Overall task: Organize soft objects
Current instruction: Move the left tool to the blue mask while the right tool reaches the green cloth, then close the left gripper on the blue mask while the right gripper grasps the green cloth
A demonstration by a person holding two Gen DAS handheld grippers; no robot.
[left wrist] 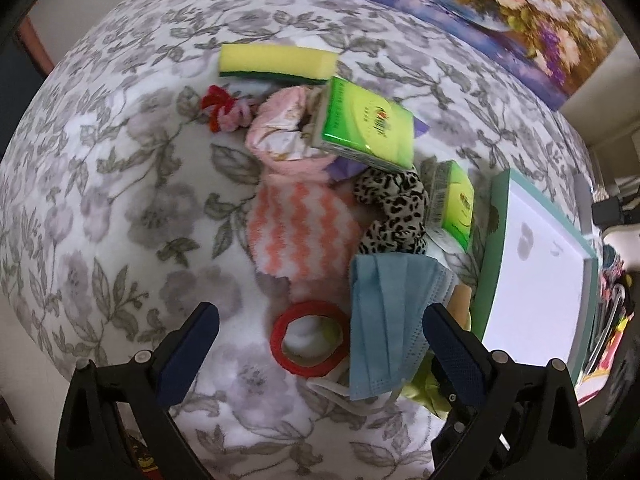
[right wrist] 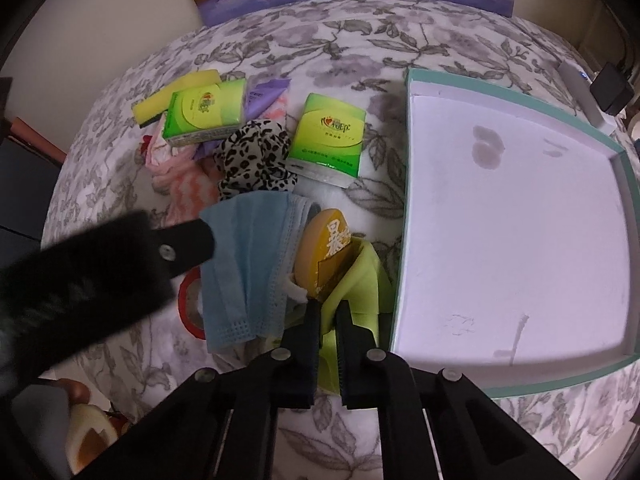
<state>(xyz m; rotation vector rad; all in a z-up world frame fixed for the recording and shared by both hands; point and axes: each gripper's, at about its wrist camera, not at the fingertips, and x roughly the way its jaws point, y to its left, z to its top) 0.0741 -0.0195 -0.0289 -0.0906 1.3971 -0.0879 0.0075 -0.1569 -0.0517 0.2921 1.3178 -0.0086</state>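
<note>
A pile of soft things lies on the floral blanket [left wrist: 120, 168]: a blue face mask [left wrist: 384, 320] [right wrist: 248, 264], a red ring [left wrist: 308, 338], a leopard-print scrunchie [left wrist: 394, 210] [right wrist: 256, 156], a pink-striped cloth [left wrist: 298, 236], two green tissue packs [left wrist: 366, 126] [right wrist: 330, 140], a yellow sponge [left wrist: 276, 60]. My left gripper [left wrist: 320, 326] is open, its fingers either side of the ring and mask. My right gripper [right wrist: 329, 312] is shut on a lime-green cloth [right wrist: 360, 280], beside a yellow pad [right wrist: 324, 244].
An open white box with a teal rim [right wrist: 412, 160] [left wrist: 494, 208] lies to the right of the pile. A flower painting [left wrist: 500, 8] leans at the back. A white power strip [right wrist: 580, 96] sits beyond the box.
</note>
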